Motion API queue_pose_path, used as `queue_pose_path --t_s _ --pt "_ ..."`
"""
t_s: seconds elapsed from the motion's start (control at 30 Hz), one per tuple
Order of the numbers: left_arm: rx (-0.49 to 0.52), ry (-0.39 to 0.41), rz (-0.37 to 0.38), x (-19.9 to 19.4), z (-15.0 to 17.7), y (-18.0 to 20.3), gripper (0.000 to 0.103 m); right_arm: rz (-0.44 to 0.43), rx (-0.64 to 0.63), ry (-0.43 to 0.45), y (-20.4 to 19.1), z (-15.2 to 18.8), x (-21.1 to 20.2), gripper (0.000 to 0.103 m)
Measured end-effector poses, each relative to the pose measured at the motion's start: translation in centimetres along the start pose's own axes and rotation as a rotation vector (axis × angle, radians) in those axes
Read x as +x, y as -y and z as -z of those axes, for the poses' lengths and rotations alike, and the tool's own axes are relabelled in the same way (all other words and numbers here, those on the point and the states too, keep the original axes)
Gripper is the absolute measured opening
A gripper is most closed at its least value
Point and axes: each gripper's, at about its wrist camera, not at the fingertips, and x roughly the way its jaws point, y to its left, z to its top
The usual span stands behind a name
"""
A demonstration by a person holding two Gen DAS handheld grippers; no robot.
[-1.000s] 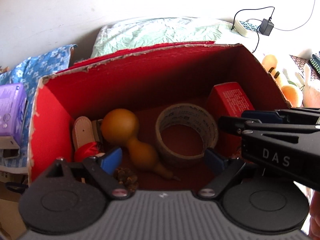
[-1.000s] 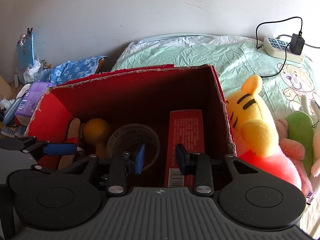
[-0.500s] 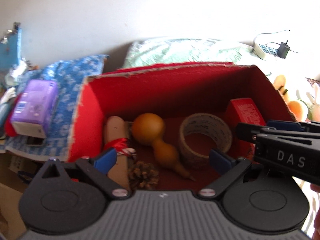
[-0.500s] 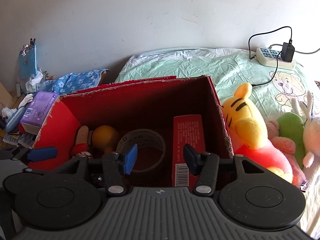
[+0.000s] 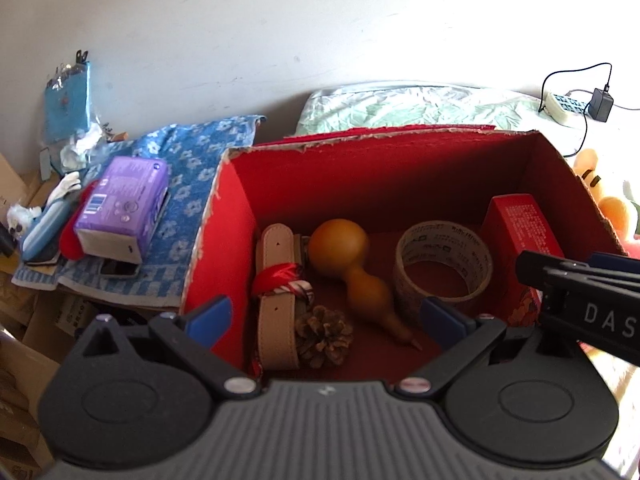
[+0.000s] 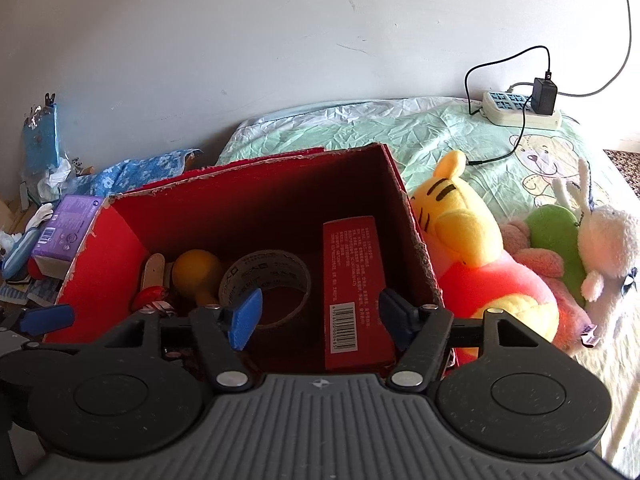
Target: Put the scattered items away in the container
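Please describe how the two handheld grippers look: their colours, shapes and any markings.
Both the left gripper and the right gripper have a grey ribbed body, two round black discs, and black angled linkage arms with silver pivot screws. The jaws end in blue pads. From the left wrist view, the right gripper's black side carries white letters "DAS".

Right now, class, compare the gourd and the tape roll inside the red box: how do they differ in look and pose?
The gourd is solid, smooth, plain orange-brown, with two bulbs; the tape roll is a hollow beige ring with printed writing. The gourd lies on its side, its pointed tip toward the camera; the tape roll lies flat, hole facing up. Both rest side by side on the floor of the red box, and neither is held.
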Motion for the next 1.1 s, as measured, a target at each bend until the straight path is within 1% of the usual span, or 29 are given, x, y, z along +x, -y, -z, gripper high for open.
queue_pose_path --t_s 0.2,0.27,0.4,0.63,0.73,0.97,1.1 --pt "0.001 -0.027 -0.023 0.2 0.4 0.5 0.101 0.018 0.018 -0.002 0.7 0.7 -0.4 0.068" --pt "0.002 -0.040 -0.024 0.3 0.5 0.6 0.101 0.013 0.016 0.001 0.7 1.0 -0.6 0.068" --pt "-0.009 -0.034 -0.018 0.3 0.8 0.4 0.101 0.004 0.030 0.006 0.9 1.2 -0.7 0.068" --pt "-0.019 0.018 -0.028 0.1 1.4 0.4 0.102 0.014 0.023 0.021 0.6 1.5 -0.7 0.070" --pt "-0.026 0.022 -0.007 0.2 1.5 0.1 0.102 0.015 0.026 0.032 0.5 1.6 -0.7 0.073" --pt "-0.066 0.001 0.055 0.7 1.6 -0.7 0.102 -0.006 0.041 0.070 0.7 2.0 -0.8 0.077" --pt "-0.082 -0.005 0.060 0.4 1.6 -0.9 0.102 -0.003 0.049 0.064 0.4 1.8 -1.1 0.079"
